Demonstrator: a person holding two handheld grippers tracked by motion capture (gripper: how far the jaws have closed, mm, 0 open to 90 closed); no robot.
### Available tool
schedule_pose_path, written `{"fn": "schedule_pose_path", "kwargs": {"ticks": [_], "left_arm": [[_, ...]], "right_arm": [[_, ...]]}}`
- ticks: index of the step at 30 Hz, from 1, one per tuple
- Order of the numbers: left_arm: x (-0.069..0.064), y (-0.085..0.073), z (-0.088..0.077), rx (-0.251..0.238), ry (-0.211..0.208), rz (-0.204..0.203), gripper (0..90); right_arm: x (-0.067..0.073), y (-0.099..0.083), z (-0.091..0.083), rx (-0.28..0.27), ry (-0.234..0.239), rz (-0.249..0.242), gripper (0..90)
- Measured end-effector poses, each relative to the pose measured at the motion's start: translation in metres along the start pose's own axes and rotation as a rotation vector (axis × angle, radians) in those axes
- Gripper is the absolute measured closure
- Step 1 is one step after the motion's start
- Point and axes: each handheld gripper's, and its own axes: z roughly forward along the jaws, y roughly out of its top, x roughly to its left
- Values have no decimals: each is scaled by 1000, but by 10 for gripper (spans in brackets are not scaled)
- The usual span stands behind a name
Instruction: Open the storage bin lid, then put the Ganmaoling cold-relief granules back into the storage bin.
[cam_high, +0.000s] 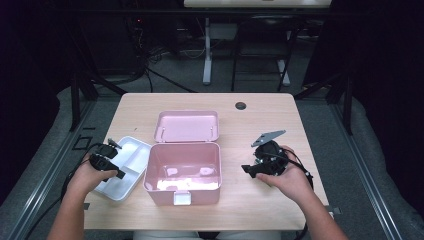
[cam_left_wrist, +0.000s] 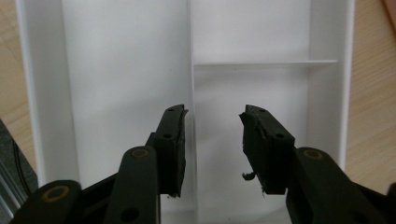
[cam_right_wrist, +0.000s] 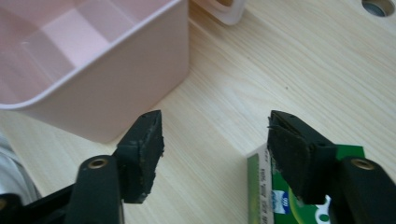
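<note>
From above, a person is sitting at a wooden table (cam_high: 260, 122) with a gripper in each hand. The left gripper (cam_high: 106, 161) is hanging over a white tray (cam_high: 131, 150) that is lying at the table's left edge, just beside a pink box (cam_high: 182, 172). The box is standing open in the middle of the table, its lid (cam_high: 186, 126) folded back flat behind it. The right gripper (cam_high: 260, 165) is resting low over the table to the right of the box, apart from it, its jaws pointing toward the box.

Along the left gripper (cam_left_wrist: 212, 140), the jaws are standing apart with nothing between them. They are pointing down into the white tray (cam_left_wrist: 126, 70), whose thin dividing wall is running up between the two jaws and meeting a cross wall farther on, so the tray is showing several compartments.

Along the right gripper (cam_right_wrist: 215, 149), the jaws are also standing apart, with bare table (cam_right_wrist: 299, 70) between them. A green and white carton (cam_right_wrist: 261, 191) is lying flat on the table under the right-hand jaw; whether that jaw is touching it cannot be told. The corner of the pink box (cam_right_wrist: 116, 88) is sitting just ahead of the left-hand jaw.
</note>
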Motion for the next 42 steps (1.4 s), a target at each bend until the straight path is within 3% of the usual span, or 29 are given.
{"fn": "schedule_pose_path", "kwargs": {"ticks": [5,7,8,12,23,29,34,42], "left_arm": [[1,-3,-8,-31,9,-12,520],[1,-4,-10,-39,-1,-29,519],[2,-5,-12,-43,-32,-40,519],[2,-6,-16,-38,-25,-39,508],[1,-7,-24,-57,-35,-41,489],[0,-8,-28,-72,-34,-43,486],[-1,-7,-29,-77,-45,-39,486],[-1,-7,-30,-80,-53,-38,486]], "right_arm": [[-11,5,4,69,-27,6,284],[-16,7,6,96,-42,9,257],[-18,8,6,107,-46,10,233],[-27,11,8,157,-61,25,157],[-51,12,15,260,-68,70,122],[-68,13,22,338,-87,94,46],[-76,11,31,395,-67,121,6],[-79,1,45,490,-48,97,0]]}}
